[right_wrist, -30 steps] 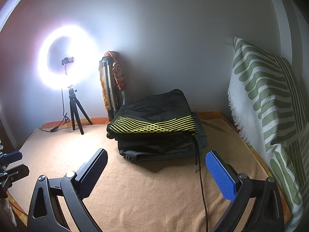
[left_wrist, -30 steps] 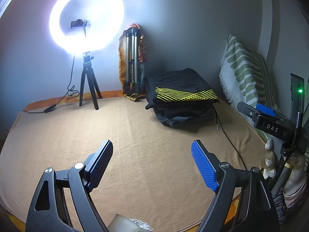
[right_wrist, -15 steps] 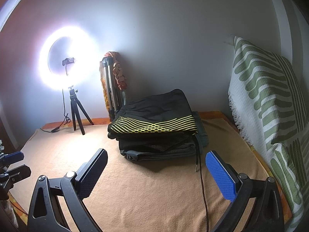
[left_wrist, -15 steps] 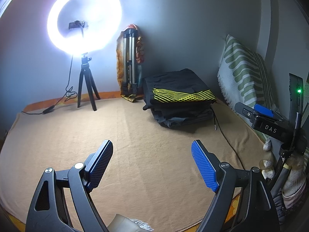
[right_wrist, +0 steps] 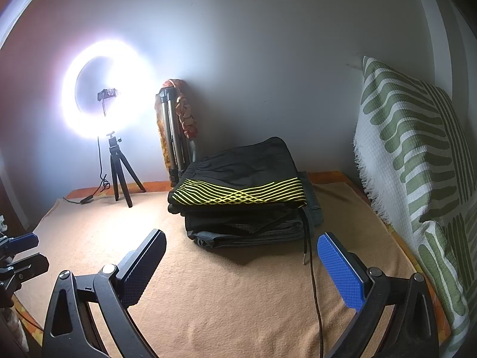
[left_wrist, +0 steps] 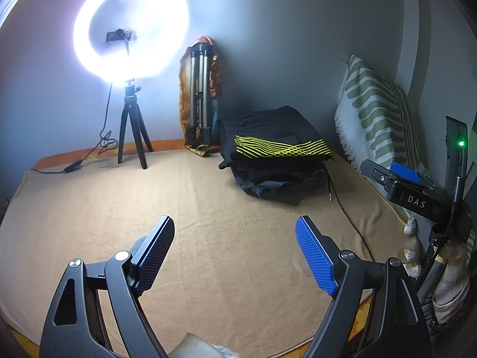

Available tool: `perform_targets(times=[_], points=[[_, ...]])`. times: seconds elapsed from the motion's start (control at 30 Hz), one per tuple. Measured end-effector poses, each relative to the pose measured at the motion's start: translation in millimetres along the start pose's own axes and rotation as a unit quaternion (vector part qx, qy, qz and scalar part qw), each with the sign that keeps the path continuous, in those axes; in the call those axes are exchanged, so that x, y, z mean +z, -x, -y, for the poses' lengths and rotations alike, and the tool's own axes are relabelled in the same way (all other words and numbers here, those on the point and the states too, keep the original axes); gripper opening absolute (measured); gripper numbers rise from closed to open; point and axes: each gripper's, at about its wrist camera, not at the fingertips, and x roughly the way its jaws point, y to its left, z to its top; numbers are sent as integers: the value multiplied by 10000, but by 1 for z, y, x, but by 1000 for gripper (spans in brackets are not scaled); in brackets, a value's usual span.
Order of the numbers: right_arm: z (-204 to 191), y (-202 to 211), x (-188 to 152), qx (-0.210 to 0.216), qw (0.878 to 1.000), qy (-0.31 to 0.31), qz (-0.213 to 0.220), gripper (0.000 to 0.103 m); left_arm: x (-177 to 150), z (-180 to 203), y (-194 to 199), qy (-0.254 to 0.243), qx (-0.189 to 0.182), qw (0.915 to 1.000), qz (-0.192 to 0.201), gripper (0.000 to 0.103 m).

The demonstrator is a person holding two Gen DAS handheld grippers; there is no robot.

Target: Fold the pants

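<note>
Lying folded far right, the pants (right_wrist: 238, 191) look done (stacked on other folded clothes); left gripper (left_wrist: 235, 253) and right gripper (right_wrist: 241, 265) gape wide, holding nothing.

A home bedroom: a tan blanket (right_wrist: 238, 298) covers the bed, a green-striped pillow (right_wrist: 417, 155) leans right, a ring light (left_wrist: 131, 26) stands far left.

A tan blanket (right_wrist: 238, 298) covers the bed. On it rest a stack of folded dark pants (right_wrist: 241, 205), a ring light's tripod (right_wrist: 120, 176) and a thin black cable (right_wrist: 313, 292).
</note>
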Motion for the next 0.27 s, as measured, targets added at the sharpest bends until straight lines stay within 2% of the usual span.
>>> perform_targets(times=[0.27], points=[[-1, -1, 0, 16, 10000, -1, -7, 103, 0, 0, 3, -77, 67, 9999, 100, 84]])
